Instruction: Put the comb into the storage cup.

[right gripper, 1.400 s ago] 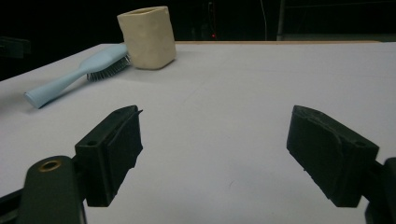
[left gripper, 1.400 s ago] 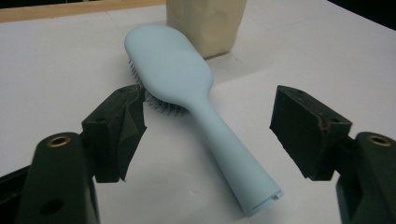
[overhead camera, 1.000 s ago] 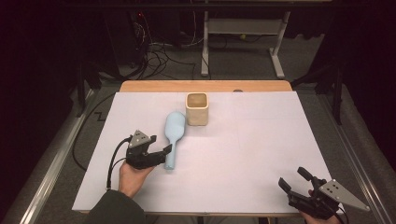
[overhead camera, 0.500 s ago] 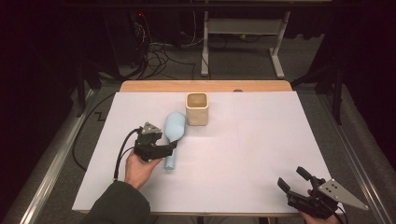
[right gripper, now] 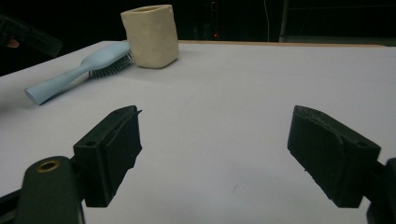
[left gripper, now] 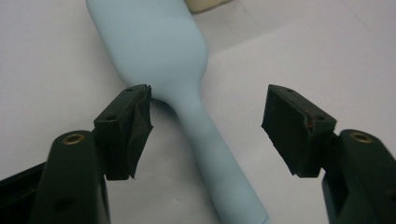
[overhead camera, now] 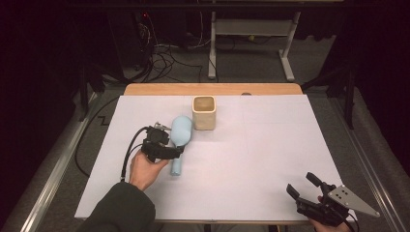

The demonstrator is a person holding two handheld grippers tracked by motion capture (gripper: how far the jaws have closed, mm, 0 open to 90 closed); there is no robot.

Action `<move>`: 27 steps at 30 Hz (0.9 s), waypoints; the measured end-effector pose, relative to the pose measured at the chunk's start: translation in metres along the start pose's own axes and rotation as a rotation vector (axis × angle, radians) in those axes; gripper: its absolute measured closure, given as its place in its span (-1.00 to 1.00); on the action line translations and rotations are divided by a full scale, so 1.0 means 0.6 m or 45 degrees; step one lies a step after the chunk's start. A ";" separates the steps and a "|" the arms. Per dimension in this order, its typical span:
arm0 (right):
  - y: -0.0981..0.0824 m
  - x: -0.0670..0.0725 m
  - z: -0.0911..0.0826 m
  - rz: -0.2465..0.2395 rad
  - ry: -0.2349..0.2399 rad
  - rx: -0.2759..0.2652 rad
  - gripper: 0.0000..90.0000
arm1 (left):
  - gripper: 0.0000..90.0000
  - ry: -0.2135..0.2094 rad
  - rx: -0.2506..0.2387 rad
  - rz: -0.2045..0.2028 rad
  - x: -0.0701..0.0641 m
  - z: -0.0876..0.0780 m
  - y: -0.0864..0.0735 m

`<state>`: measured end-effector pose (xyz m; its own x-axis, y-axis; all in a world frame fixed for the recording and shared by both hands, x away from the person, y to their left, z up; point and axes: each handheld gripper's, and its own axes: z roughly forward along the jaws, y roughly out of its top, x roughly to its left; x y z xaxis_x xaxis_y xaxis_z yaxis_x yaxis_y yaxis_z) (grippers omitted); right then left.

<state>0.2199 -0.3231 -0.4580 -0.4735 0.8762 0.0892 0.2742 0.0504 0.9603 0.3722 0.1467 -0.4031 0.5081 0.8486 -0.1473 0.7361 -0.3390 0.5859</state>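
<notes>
A light blue hairbrush [overhead camera: 181, 133] lies bristles down on the white table [overhead camera: 251, 159], its handle pointing toward the near edge. A cream square cup [overhead camera: 204, 112] stands just beyond the brush head. My left gripper [overhead camera: 178, 151] reaches in from the left at the neck of the handle. In the left gripper view the hairbrush [left gripper: 159, 46] runs between the jaws of the left gripper [left gripper: 208, 112]. They have just been closing but stand apart, and the right pad is well clear of the handle. My right gripper [overhead camera: 300, 183] rests open at the near right corner with nothing between its fingers.
The right gripper view looks across bare white table from the right gripper [right gripper: 215, 135] to the cup [right gripper: 150, 35] and the hairbrush [right gripper: 79, 70]. A wooden strip [overhead camera: 212, 89] edges the table's far side. Metal rails run along both sides, with cables and desk legs on the floor behind.
My left gripper has moved right and forward, from beside the brush to over its handle. Brush, cup and right gripper have stayed put.
</notes>
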 end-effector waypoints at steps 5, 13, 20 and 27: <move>0.000 0.001 0.000 -0.013 -0.001 -0.001 -0.60 | -0.26 0.024 0.081 -0.009 0.000 0.006 0.012; 0.000 0.002 0.000 -0.026 -0.007 -0.001 -0.60 | -0.18 0.022 0.219 -0.049 0.005 0.027 0.019; 0.000 0.002 0.000 -0.023 -0.006 -0.001 -0.60 | -0.18 0.023 0.284 -0.088 0.008 0.039 0.025; 0.000 0.002 0.000 -0.021 -0.003 -0.001 -0.60 | -0.12 0.022 0.328 -0.107 0.007 0.057 0.027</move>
<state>0.2195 -0.3222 -0.4581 -0.4758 0.8766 0.0725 0.2657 0.0647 0.9619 0.4016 0.1306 -0.4216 0.4342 0.8843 -0.1716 0.8660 -0.3573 0.3499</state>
